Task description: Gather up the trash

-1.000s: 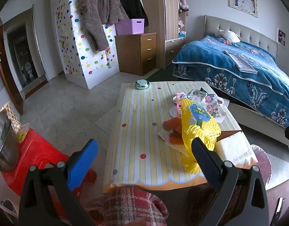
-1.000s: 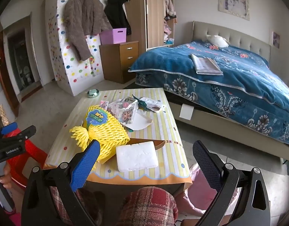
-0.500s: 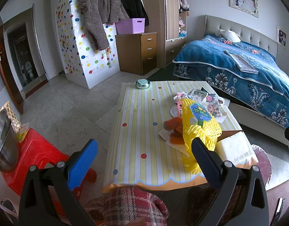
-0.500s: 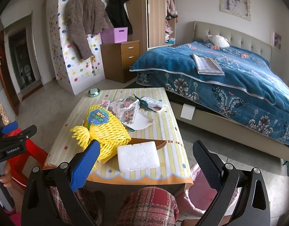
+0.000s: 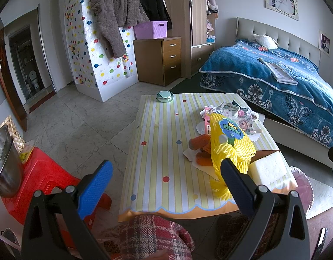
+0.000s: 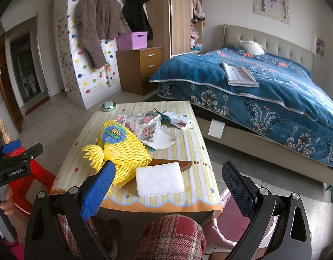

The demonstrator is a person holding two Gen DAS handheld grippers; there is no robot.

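Trash lies on a low striped table (image 5: 166, 143) (image 6: 196, 151). A yellow foam fruit net (image 5: 231, 149) (image 6: 121, 149), a white foam block (image 6: 160, 179) (image 5: 268, 169), printed wrappers (image 6: 144, 125) (image 5: 240, 119), white paper (image 6: 164, 140) and orange pieces (image 5: 201, 143) sit there. My left gripper (image 5: 166, 186) is open and empty, held before the table's near left edge. My right gripper (image 6: 168, 186) is open and empty, just short of the foam block. The left gripper also shows in the right wrist view (image 6: 14, 160).
A pink-lined bin (image 5: 302, 186) (image 6: 229, 223) stands at the table's near right corner. A red stool (image 5: 40, 184) with a metal bowl (image 5: 4, 164) is at the left. A small round tin (image 5: 164, 96) sits at the table's far edge. A bed (image 6: 263, 91) lies to the right.
Both views have shifted slightly, as both grippers drift a little. Nothing was taken hold of or moved on the table.
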